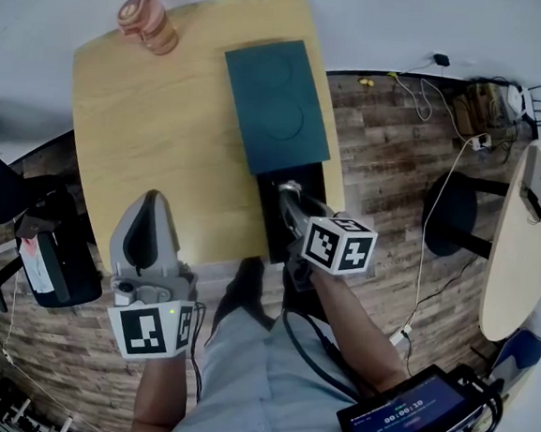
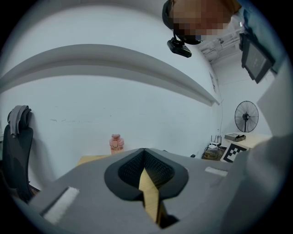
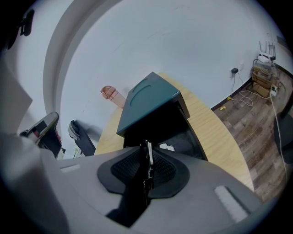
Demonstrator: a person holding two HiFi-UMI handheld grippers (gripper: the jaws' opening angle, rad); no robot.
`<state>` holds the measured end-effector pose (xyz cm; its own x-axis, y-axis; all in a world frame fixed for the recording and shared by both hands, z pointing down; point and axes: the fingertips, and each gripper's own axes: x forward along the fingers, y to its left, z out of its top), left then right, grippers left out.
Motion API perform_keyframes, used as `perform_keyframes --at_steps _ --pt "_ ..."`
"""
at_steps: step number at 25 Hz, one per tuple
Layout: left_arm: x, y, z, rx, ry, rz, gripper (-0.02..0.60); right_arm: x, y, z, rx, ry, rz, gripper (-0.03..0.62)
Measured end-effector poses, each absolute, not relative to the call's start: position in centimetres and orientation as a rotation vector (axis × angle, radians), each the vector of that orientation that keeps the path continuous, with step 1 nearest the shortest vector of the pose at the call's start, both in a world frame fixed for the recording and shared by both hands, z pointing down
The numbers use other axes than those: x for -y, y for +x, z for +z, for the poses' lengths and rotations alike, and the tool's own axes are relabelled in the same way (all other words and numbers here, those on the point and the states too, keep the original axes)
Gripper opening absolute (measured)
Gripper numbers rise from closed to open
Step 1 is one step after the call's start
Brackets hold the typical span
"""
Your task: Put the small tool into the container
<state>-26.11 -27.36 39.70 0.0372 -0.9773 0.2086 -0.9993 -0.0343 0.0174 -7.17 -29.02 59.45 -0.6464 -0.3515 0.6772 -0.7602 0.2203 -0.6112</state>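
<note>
Here's the small tool [image 3: 148, 157], a thin metal sliver standing on end between the jaws of the right gripper [image 3: 146, 145], right over the open mouth of the container [image 3: 183, 132]. Those jaws are a crack apart. The tool lies against one pad and a dark slit shows on its other side, so nothing is pinching it. Below the tool is the container's black inside, with a small white shape [image 3: 167, 147] on its floor, too small to identify. The teal lid [image 1: 277, 103] is slid towards the far end of the container, leaving the near end uncovered.

The container sits along one edge of the pale wooden bench [image 1: 165, 126]. The person's right arm reaches in from the container's near end, marker cube [image 1: 340, 246] on top.

Well away from the container's long side, the left gripper [image 1: 147, 223] hangs over the near part of the bench. Its jaws meet at the tips and are empty, with only a wedge of bench top showing between the pads lower down. A pink bottle [image 1: 148, 23] stands well beyond the container's far corner on that same side, at the bench's far edge.
</note>
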Motion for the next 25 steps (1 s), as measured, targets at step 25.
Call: perform_keyframes --at_steps 25 --pt "27.0 -24.9 39.2 2.077 2.129 0.220 0.011 29.9 -6.5 59.1 2.152 1.096 1.221 0.172"
